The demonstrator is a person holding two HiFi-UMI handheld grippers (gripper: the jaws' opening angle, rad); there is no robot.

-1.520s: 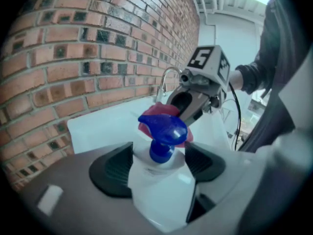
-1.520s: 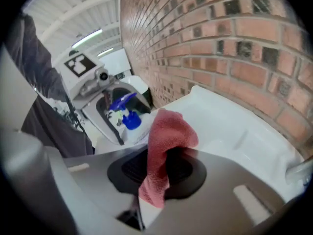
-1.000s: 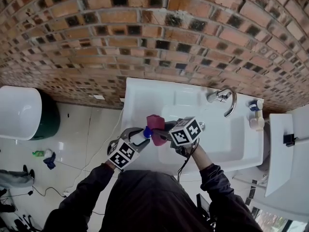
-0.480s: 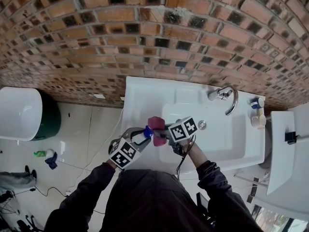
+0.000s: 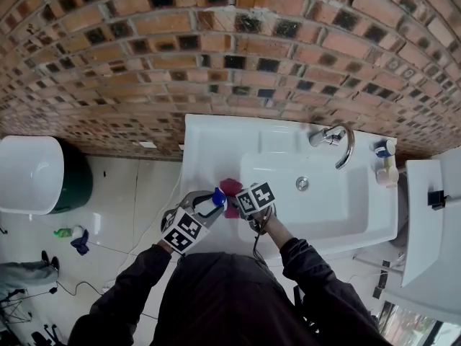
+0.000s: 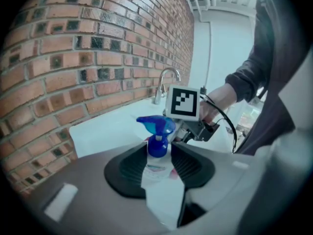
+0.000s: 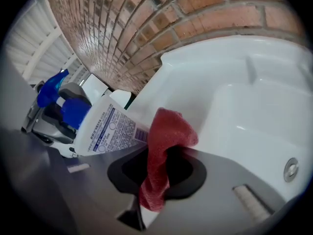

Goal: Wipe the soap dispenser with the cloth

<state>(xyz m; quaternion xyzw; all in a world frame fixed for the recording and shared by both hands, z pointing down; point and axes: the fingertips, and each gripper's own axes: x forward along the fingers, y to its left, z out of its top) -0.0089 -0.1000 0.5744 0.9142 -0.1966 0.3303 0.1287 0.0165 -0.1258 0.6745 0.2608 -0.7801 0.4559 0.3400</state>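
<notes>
- Far left, on the tiled floor: a white rounded fixture, well apart from the work.
- Behind everything, along the far side: brick wall.
- Left gripper is at the near left corner of the sink. Its jaws have just been closing. The soap dispenser stands between them, and both pads press on its white body.
- The dispenser's blue pump head sticks out past the jaws. Seen from the right gripper view, the bottle lies tilted, label side showing. It is held over the sink's left rim.
- Red cloth is just right of the pump head. Its upper fold lies against the bottle's labelled side, low on the body.
- Right gripper is just right of the left one, and the two marker cubes nearly meet. Its jaws are clamped on the cloth, which bunches upward out of the gap and hangs a little below it.
- Further right: the white basin with its drain, well apart from both grippers.
- Chrome faucet is on the far rim, right of centre.
- Far right corner of the sink: small bottles, too small to identify.
</notes>
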